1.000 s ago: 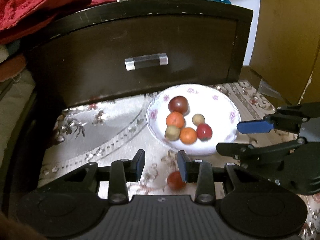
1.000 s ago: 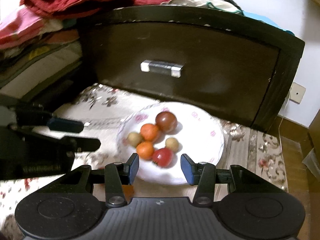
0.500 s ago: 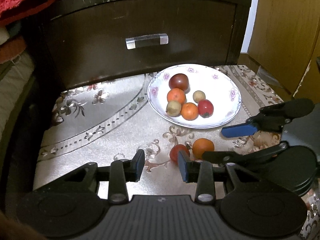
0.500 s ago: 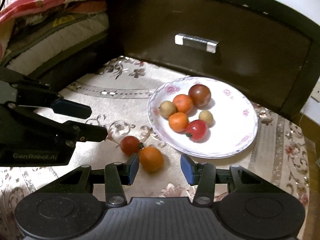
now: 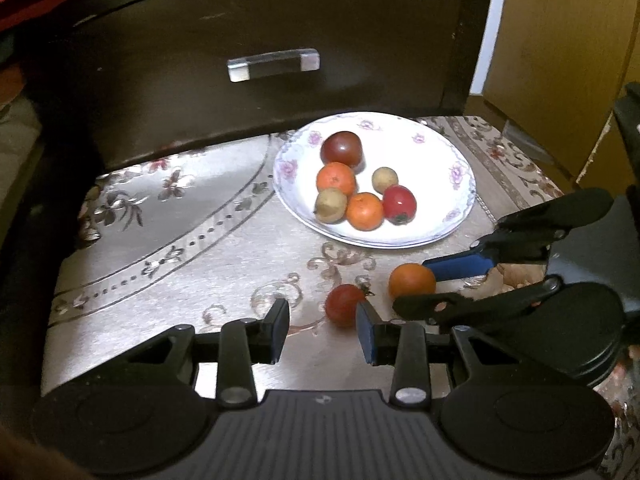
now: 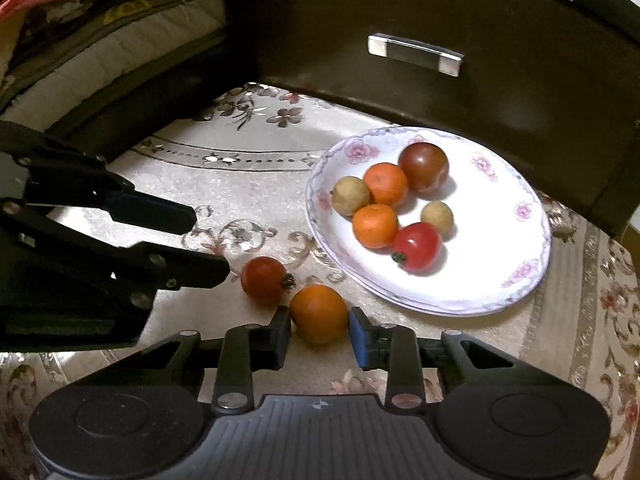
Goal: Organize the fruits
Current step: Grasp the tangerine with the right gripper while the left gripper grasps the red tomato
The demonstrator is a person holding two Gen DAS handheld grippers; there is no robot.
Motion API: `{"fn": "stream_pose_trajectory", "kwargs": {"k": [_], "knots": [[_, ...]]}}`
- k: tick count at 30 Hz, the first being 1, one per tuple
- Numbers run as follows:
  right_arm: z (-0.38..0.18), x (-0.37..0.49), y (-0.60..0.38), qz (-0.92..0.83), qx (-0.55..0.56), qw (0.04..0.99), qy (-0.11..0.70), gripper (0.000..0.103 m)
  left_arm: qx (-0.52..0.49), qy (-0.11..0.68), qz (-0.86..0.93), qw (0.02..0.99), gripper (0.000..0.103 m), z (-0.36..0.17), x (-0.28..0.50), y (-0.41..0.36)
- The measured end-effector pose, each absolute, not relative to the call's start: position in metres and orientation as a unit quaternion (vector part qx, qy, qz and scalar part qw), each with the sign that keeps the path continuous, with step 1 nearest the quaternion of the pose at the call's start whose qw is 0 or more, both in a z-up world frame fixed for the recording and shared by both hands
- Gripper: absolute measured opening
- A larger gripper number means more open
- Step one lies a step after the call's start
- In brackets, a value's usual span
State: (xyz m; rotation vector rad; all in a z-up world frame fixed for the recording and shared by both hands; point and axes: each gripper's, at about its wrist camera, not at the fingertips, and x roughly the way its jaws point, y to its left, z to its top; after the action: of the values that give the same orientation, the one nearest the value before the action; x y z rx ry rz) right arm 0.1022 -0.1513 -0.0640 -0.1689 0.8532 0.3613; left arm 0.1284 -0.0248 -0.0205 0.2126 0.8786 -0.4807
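Right wrist view: claw closing on a loose orange

Left claw [image 6: 206, 240] hangs off to the left, jaws apart and empty; a red tomato [image 6: 264, 280] lies just ahead-left of the right claw [image 6: 319, 336], whose jaws have just been closing around the glossy round orange [image 6: 319, 312], apparently gripping it. Next, I judge: lift it to the plate [image 6: 508, 280] ahead-right

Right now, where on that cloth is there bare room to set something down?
Widest bare patch: cloth left of the plate, up to the drawer. Plate's right half is free too. Crowded in front of the plate: tomato, orange and both grippers, left and right.
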Motion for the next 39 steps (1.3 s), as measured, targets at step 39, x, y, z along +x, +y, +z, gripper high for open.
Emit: {"fn": "stream_pose_trajectory", "kwargs": {"k": [39], "knots": [[-0.061,0.084,-0.165,0.16,-0.078,0.88,0.441,0.027,0.118,0.444,-0.248,0.853,0.035,-0.041,0.117,-0.038]]}}
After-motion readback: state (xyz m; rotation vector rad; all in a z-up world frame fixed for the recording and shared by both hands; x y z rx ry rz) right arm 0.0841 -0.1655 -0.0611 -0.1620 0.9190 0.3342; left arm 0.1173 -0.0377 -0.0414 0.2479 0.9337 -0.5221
